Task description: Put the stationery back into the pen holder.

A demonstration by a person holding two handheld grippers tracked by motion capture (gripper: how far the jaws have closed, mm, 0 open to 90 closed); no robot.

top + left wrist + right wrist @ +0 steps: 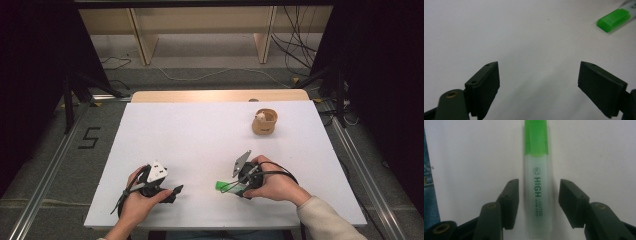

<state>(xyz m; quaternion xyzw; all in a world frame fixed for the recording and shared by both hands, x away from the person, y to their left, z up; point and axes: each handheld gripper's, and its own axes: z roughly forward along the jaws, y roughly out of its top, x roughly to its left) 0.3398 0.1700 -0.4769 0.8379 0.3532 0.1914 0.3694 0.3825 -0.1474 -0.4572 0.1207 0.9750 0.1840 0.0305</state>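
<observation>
A green highlighter [537, 190] with a translucent body and a green cap lies on the white table between the jaws of my right gripper [538, 197]. The jaws stand a little off each side of its body, so the gripper is open around it. In the high view the green cap [220, 185] pokes out left of my right gripper [239, 186], held by the person's right hand. My left gripper [539, 85] is open over bare table, and the highlighter's cap [613, 20] shows at its upper right. From above, the left gripper [175, 192] rests near the front left.
A small tan cup [264, 121] with a white object inside stands at the back right of the white table [200, 135]. Wooden shelving and cables lie on the floor beyond the table. A patch of blue cloth [428, 182] shows at the left edge of the right gripper view.
</observation>
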